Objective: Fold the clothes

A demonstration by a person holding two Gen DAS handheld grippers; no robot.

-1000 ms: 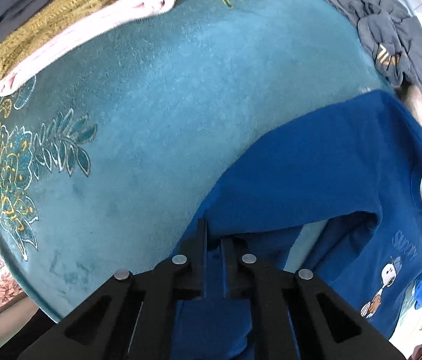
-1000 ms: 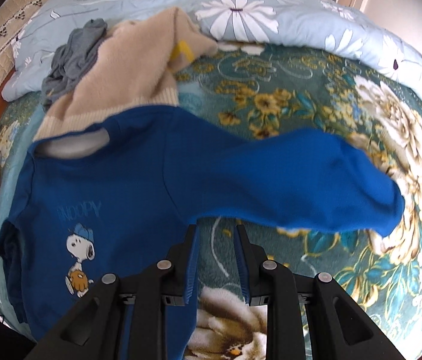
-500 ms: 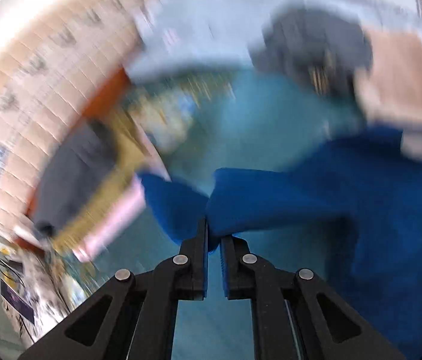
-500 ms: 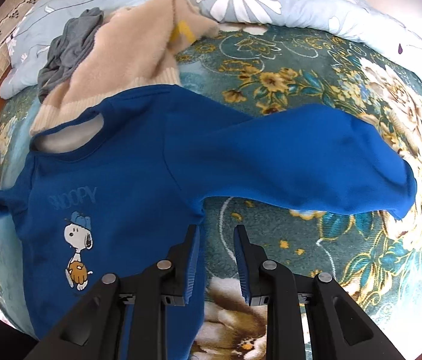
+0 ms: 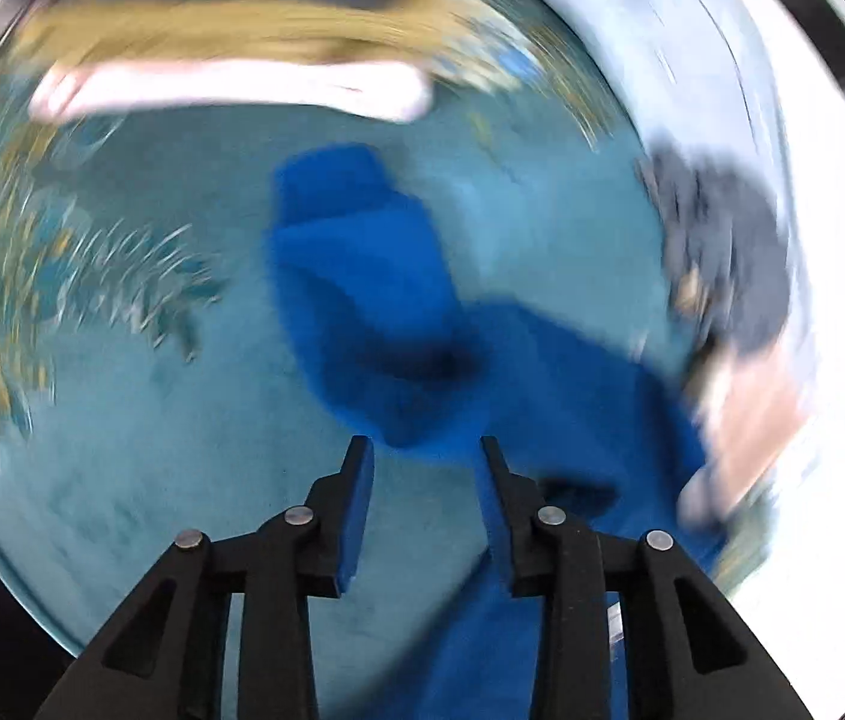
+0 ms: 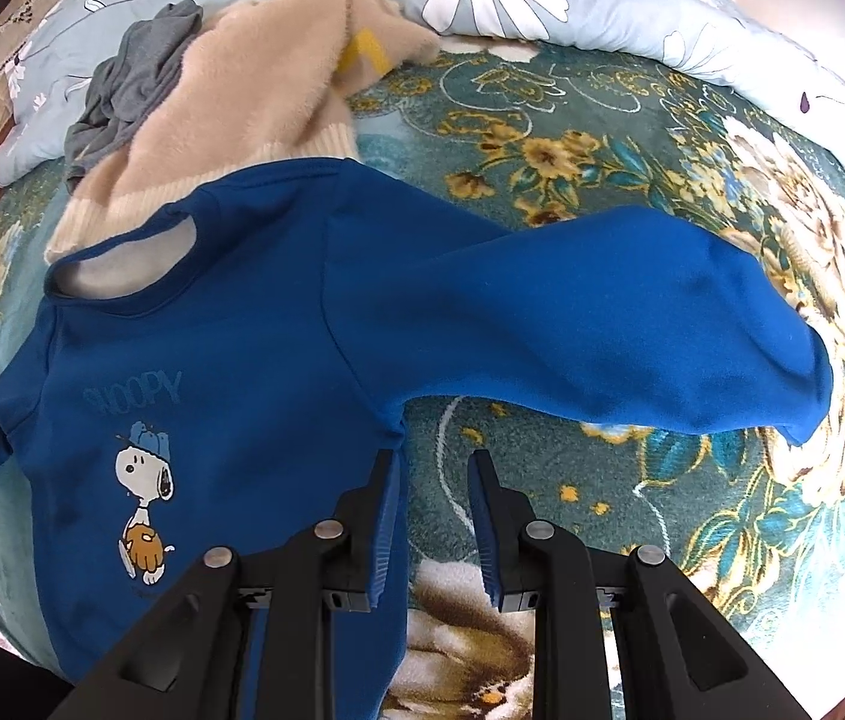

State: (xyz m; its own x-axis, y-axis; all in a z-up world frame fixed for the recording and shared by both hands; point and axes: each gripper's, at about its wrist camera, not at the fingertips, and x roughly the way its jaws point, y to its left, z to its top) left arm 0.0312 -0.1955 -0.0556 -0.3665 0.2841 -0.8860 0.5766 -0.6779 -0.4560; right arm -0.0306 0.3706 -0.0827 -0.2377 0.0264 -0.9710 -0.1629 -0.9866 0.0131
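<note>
Teal plush bed blanket (image 6: 632, 138) with gold and white floral print covers the bed; we see short fuzzy pile in the right wrist view. Pale blue quilt (image 6: 542, 6) with big white daisies is bunched along the far edge.

Blue sweatshirt (image 6: 254, 324) lies flat on the blanket, chest up: thick fleece-like knit, round ribbed collar with grey lining, tonal "SNOOPY" lettering, Snoopy print (image 6: 143, 504) below it. One long sleeve (image 6: 602, 330) stretches out to the side, rounded and slightly puffed, cuff at the far end. The other sleeve shows in the left wrist view (image 5: 362, 276), folded over on itself on plain teal blanket; that view is heavily motion-blurred.

Beige fuzzy sweater (image 6: 254, 90) with ribbed hem sits just behind the collar, touching it. Crumpled grey garment (image 6: 128, 78) lies beside that. Folded stack (image 5: 230, 60), mustard knit over pink, is at the blanket's far edge.

Left hand-held gripper (image 5: 425, 450): jaws apart, nothing between them, over the sleeve's near edge. Right hand-held gripper (image 6: 431, 462): jaws apart, empty, just below the armpit seam; we can't tell if it touches the fabric.
</note>
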